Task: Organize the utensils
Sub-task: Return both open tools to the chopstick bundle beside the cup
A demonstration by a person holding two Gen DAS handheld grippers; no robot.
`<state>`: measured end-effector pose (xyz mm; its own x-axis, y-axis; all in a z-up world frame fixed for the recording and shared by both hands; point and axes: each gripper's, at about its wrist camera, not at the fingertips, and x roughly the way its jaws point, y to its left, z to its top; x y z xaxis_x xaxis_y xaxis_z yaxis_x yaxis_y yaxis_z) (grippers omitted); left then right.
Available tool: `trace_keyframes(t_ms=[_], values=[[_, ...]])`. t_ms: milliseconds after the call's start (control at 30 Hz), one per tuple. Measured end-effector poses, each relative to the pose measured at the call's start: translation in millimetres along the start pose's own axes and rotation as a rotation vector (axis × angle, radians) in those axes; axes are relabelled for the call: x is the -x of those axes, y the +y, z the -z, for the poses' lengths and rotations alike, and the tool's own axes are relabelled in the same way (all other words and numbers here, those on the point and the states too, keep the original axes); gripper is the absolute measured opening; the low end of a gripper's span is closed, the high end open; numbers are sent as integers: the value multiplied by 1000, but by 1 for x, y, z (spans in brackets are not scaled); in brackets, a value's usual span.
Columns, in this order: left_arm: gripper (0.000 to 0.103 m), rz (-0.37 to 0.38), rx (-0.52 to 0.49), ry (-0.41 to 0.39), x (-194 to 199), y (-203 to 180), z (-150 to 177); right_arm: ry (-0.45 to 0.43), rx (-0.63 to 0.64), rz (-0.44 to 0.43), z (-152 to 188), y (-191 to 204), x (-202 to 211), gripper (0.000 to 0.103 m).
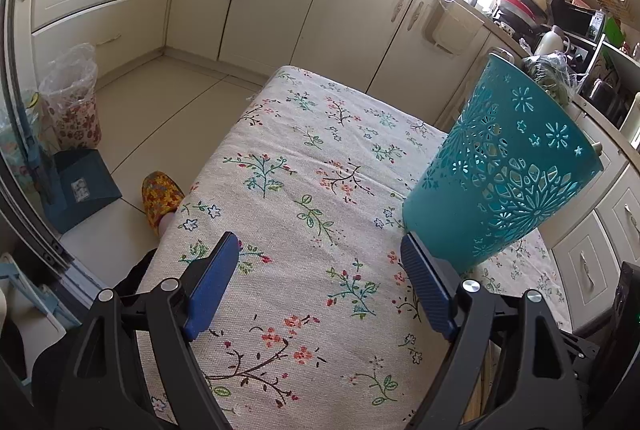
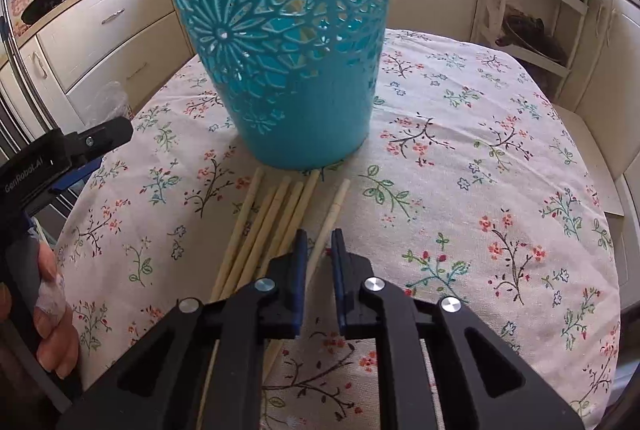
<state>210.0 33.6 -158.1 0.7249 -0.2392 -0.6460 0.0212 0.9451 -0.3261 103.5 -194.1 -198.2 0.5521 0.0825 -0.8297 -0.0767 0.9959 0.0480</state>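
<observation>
A teal cut-out plastic basket (image 2: 280,41) stands upright on the floral tablecloth (image 2: 480,169). Several pale wooden chopsticks (image 2: 272,213) lie side by side just in front of its base. My right gripper (image 2: 320,236) points down at them, its jaws shut on the rightmost chopstick (image 2: 334,205), which runs up between the pads. In the left wrist view my left gripper (image 1: 320,242) hovers open over bare cloth with nothing between its fingers, and the basket (image 1: 508,165) stands just past its right finger. The left gripper's body (image 2: 100,137) shows at the left, held by a hand (image 2: 52,310).
The table's left edge (image 1: 208,165) drops to the tiled floor, where a foot in a patterned slipper (image 1: 160,195), a blue box (image 1: 80,185) and a bag-lined bin (image 1: 74,101) stand. Cream kitchen cabinets (image 1: 280,1) run behind the table. A white shelf unit (image 2: 532,17) stands past its far right corner.
</observation>
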Motion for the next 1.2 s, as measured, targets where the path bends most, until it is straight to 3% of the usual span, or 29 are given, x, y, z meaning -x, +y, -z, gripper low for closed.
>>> trace_keyframes(t_ms=[367,500,767,933,1200], values=[[80,-20,-12,12,-2,-4,1,22,-29,39,3,-24,8,10],[80,-63,-83,27,-2,-19,2,23,-61,42,4,-35,10,10],[81,-68,-216,177,-15,-66,21,13,-115,-6,5,-43,9,10],[81,-119,-319,221,-24,-97,33,14,-136,-31,5,-49,10,11],[80,-184,-355,278,-36,-116,38,15,-122,-50,4,-43,11,23]])
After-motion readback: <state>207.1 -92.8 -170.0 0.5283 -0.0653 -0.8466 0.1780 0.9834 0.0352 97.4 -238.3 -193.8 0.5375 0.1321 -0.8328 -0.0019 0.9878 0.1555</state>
